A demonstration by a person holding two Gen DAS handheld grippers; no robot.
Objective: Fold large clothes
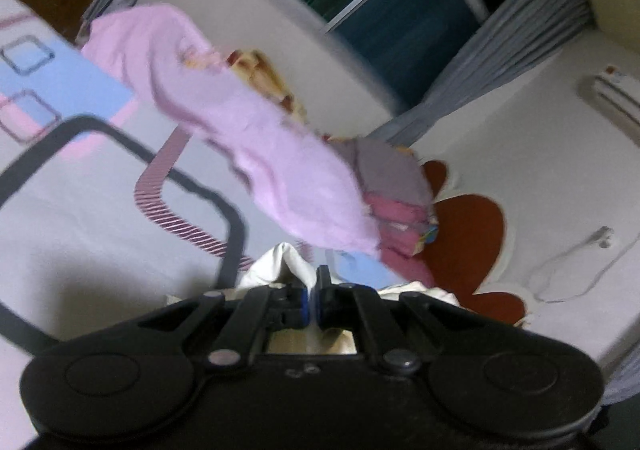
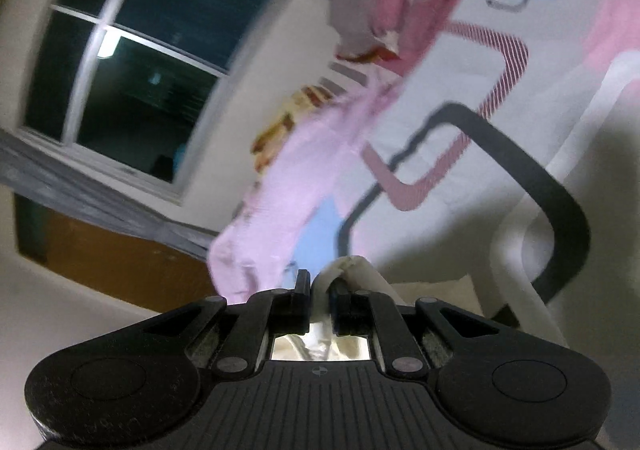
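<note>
A cream-white garment [image 1: 280, 266] is pinched between the jaws of my left gripper [image 1: 312, 290], which is shut on its fold; more of the cloth hangs below the fingers. In the right wrist view the same cream-white garment [image 2: 356, 274] bunches up between the fingers of my right gripper [image 2: 320, 294], which is shut on it. Both views are tilted and blurred. Beyond the grippers lies a bed sheet [image 1: 100, 210] with grey, pink and blue shapes.
A pile of pink and lilac clothes [image 1: 248, 130] with coloured pieces lies along the far side of the bed sheet [image 2: 520, 130], also the pile of clothes [image 2: 296, 178] in the right view. A dark window [image 2: 140, 70] with grey curtains and a white wall stand behind.
</note>
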